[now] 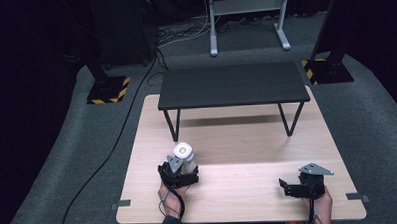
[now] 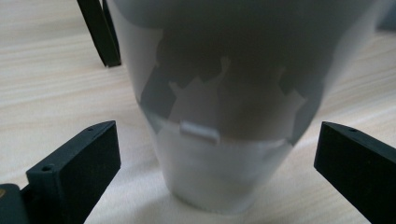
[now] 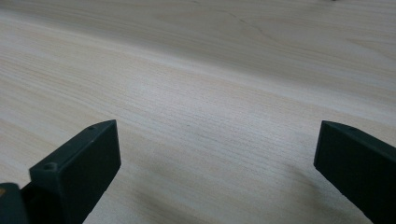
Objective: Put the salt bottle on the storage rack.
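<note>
Counter: I work on a pale wooden counter (image 1: 249, 190); most of its surface is bare.
Black stand: a low black stand (image 1: 233, 85) on thin legs sits on the far half of the counter, well apart from my grippers, with nothing on its top.
Cup: a white cup (image 1: 184, 157) stands upright on the counter, left of centre and nearer to my side than the stand. In the left gripper view the cup (image 2: 224, 116) looks tapered, narrower at the bottom, with a grey jagged pattern around its upper part and a plain white base; it is a little blurred because it is so close.
Left gripper: the left gripper (image 1: 178, 173) is right at the cup. Its jaws stand wide open on both sides of the cup, and I see a gap on each side, so they hold nothing.
Right gripper: the right gripper (image 1: 303, 184) rests low at the right near corner of the counter, well apart from the cup. Its jaws are also wide open with only bare wood between them.
Progress: I judge the reach to the cup is done, but the grasp is not yet made. Closing on the cup and moving it are left to do.
</note>
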{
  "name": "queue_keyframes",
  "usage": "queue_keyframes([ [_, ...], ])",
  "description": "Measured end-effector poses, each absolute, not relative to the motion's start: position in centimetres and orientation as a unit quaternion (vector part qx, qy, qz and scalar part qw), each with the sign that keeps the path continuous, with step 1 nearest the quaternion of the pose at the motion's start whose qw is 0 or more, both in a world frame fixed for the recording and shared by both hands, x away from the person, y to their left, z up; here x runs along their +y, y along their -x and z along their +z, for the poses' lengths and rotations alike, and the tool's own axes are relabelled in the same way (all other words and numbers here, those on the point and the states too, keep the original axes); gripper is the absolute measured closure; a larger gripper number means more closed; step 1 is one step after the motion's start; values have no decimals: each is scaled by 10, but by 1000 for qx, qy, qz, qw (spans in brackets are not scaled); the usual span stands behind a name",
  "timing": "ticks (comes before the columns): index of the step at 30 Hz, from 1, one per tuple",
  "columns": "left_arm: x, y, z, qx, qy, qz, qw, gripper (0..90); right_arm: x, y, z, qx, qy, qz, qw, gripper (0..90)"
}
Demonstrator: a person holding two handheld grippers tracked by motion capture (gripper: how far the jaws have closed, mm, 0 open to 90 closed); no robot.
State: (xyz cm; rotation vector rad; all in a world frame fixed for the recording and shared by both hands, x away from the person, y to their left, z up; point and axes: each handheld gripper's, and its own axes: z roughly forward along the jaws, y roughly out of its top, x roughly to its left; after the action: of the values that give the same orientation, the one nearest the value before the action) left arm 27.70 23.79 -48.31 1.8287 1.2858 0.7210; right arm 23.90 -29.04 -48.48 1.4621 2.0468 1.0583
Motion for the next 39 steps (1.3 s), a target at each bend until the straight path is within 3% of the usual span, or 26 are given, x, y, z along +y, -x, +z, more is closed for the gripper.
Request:
queue_keyframes([
  [1,240,-280,-483,499,-718,282,395,4,-290,-239,-485,734,-524,380,205,0],
  [2,240,-280,-483,499,-718,282,395,189,-290,-239,-485,734,-524,380,205,0],
  [3,240,-280,-483,499,-718,282,395,189,-291,-239,-485,733,-525,381,204,0],
  [5,242,-281,-482,496,-718,279,401,273,-291,-239,-485,733,-525,381,204,0],
  [39,245,-271,-480,488,-723,267,408,282,-291,-238,-485,732,-526,382,204,0],
])
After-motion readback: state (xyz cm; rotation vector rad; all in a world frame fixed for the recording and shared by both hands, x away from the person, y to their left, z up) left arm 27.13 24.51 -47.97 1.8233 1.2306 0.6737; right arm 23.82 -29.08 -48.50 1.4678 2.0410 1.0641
